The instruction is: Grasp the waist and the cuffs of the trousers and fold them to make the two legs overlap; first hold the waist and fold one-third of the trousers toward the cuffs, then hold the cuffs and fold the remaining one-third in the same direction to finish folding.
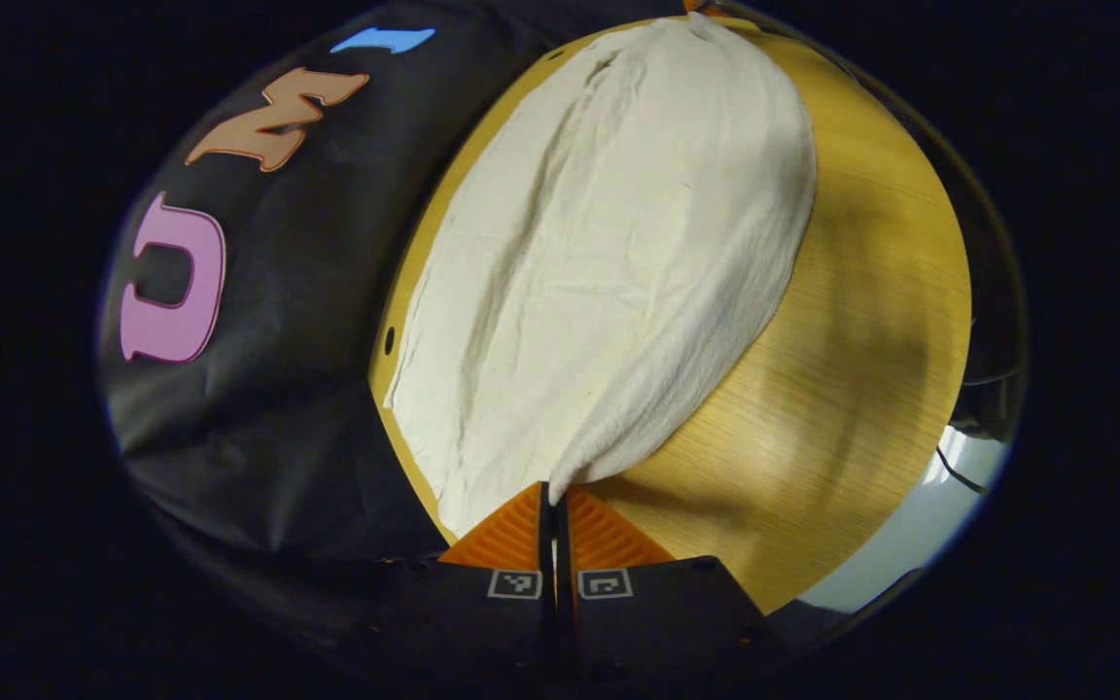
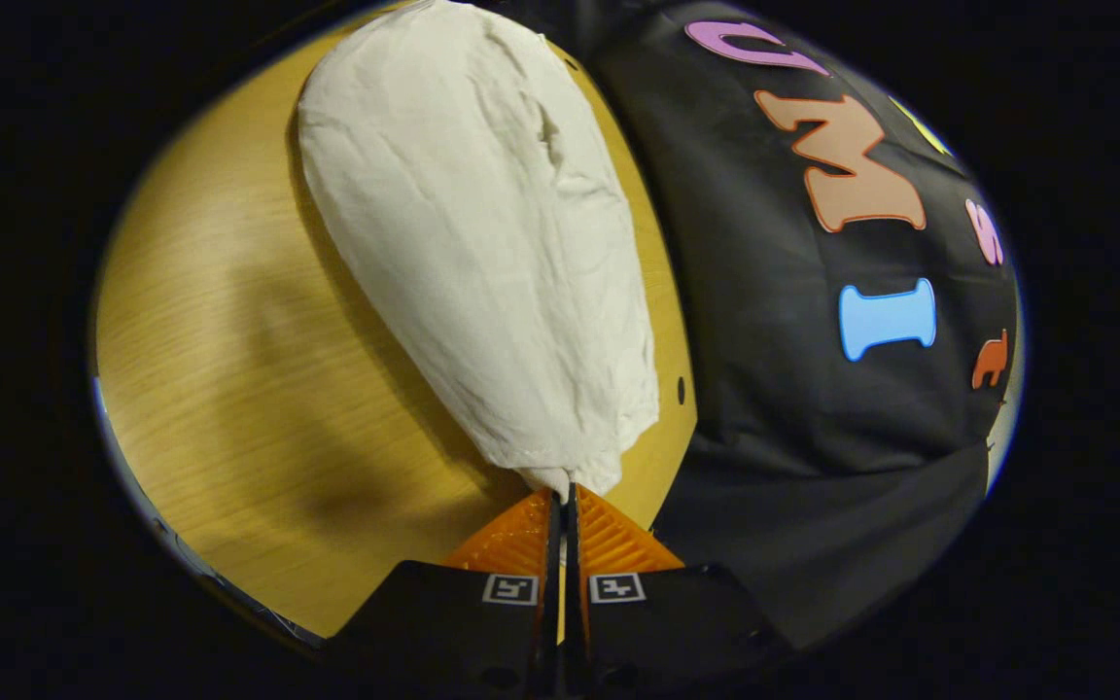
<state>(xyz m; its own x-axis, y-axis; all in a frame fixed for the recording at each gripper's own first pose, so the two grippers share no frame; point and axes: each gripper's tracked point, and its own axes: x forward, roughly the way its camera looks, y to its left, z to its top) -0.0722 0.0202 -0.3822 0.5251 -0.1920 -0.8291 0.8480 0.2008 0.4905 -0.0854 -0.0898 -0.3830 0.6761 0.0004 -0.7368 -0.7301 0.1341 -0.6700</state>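
Left gripper view: we look forward and down along the left gripper (image 1: 555, 491), close over the wooden table (image 1: 842, 389), booth wall to our left. The trousers (image 1: 609, 253) stretch away from the fingertips toward the far edge.

Right gripper view: we look along the right gripper (image 2: 565, 496) from the opposite end, equally near, wall to our right.

Both views share the same cream trousers (image 2: 492, 253) and the table (image 2: 229, 389) top beside them.

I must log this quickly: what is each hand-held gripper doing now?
Left hand-held gripper: closed on the trousers.
Right hand-held gripper: closed on the trousers.
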